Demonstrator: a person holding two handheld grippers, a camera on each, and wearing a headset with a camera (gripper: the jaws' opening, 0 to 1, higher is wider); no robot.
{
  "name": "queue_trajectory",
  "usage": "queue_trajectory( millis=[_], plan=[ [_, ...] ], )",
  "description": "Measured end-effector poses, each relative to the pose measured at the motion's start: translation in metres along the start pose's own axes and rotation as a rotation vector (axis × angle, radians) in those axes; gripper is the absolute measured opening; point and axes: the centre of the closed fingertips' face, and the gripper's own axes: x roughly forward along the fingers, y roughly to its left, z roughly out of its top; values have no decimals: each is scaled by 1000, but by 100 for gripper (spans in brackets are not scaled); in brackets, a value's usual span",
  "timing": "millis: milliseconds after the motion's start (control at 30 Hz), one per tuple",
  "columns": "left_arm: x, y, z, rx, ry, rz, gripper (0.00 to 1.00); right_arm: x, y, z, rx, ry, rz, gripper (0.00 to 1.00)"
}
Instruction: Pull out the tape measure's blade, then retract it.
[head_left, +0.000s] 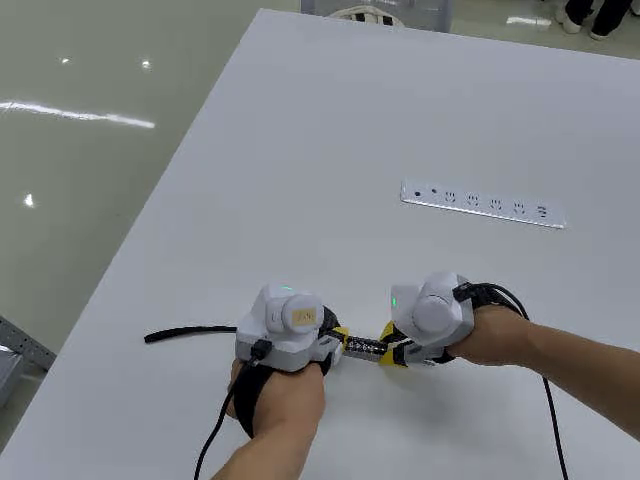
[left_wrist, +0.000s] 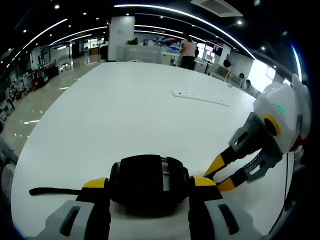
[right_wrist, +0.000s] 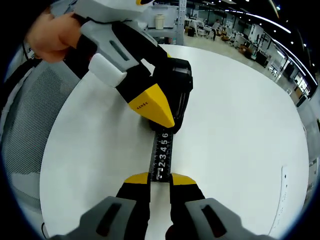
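Tape measure (left_wrist: 149, 172) sits on the white table (head_left: 300, 150), on my side of the power strip (head_left: 482, 203) and well apart from it. My left gripper (left_wrist: 150, 186) is clamped across the black case, one jaw on each flat side. My right gripper (right_wrist: 160, 179) is pinched onto the end of the blade (right_wrist: 163, 150). Only a short stretch is out between the two, with numbers up to about 6 readable.

Handling-wise, I'd guess the case is hard, fairly dense and a bit rubbery, so the squeeze across it should hold fine. The blade's the tricky bit: thin, springy, probably slick steel, with the spring tugging it home. I'd grip right at the tip and pull straight away from the case, not sideways.

Stuff I can't see: the end hook is buried between the right jaws, and I can't make out any lock button. From the head view the case is tucked under the left gripper. A black strap (head_left: 185, 332) trails off the case, heading away from the strip.
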Motion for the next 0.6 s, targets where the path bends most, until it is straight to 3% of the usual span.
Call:
queue_trajectory(
  millis=[600],
  plan=[
    [1,0,0,2,5,-3,59,7,-1,14,-9,-29,1,14]
  ],
)
